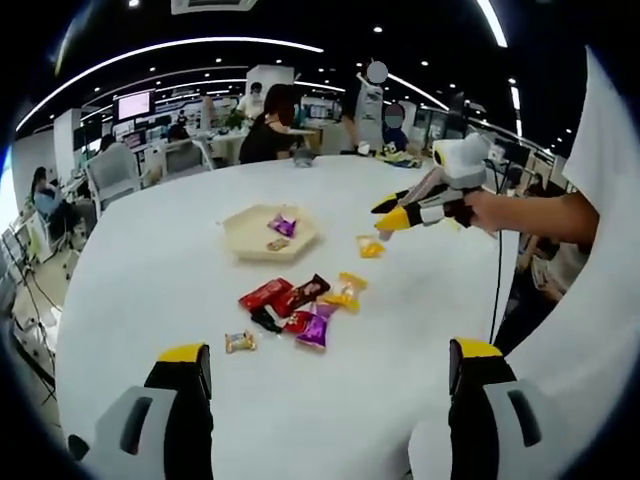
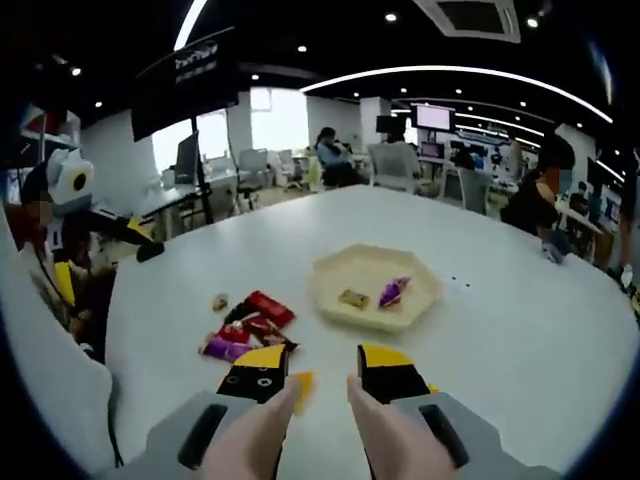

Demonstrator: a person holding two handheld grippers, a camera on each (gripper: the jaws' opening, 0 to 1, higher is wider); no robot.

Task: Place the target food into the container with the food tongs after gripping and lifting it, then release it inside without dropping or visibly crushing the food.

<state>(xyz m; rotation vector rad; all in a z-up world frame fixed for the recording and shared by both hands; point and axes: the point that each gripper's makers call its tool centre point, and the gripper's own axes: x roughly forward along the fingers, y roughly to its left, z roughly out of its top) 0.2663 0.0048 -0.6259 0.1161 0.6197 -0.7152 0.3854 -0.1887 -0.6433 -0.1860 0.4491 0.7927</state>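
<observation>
Though wrappers' writing too small to read, right gripper (image 2: 322, 378) fingers parted over yellow snack (image 2: 302, 391); left gripper (image 1: 330, 370) fingers released.

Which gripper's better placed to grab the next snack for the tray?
Right. The right gripper hovers open just above a yellow snack near the tray; the left gripper sits farther back.

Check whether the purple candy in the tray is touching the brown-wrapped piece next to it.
Apart. In the right gripper view, the purple candy and the brown piece lie in the tray with bare tray floor showing plainly between them.
</observation>
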